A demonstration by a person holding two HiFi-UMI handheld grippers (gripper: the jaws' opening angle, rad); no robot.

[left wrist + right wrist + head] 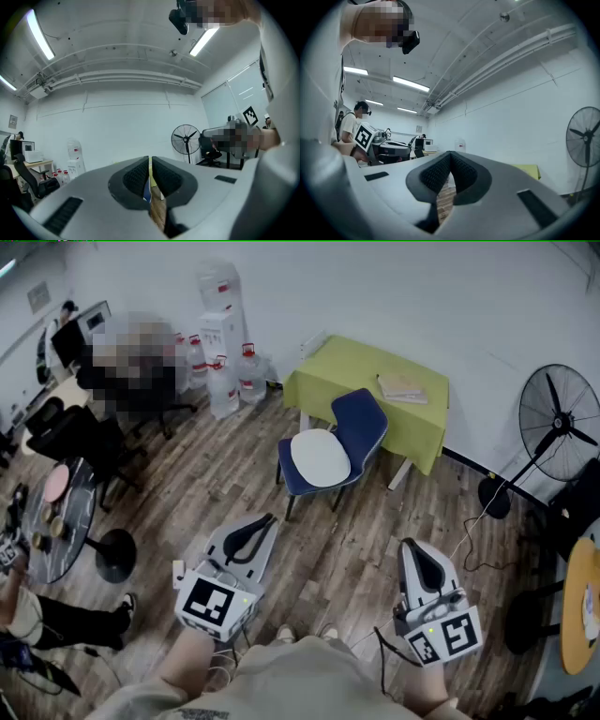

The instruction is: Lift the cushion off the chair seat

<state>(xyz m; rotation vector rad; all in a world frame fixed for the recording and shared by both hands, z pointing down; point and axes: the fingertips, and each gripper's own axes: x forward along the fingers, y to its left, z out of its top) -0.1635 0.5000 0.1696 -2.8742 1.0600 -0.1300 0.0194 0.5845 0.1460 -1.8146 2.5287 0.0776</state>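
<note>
A flat white cushion (320,457) lies on the seat of a blue chair (363,423) in the middle of the head view, beside a table under a green cloth (356,367). Both grippers are held level, well short of the chair, above the wood floor. My left gripper (265,520) is shut with nothing between its black pads (136,176). My right gripper (412,547) is also shut and empty, its pads (461,172) pressed together. The gripper views look along the jaws at the white wall; the chair is mostly hidden behind them.
A standing fan (559,423) is at the right, its cable trailing over the floor. Water bottles (225,381) stand by a dispenser at the back wall. A round glass table (58,521) and office chairs are at the left, with a person's legs (66,620) near it.
</note>
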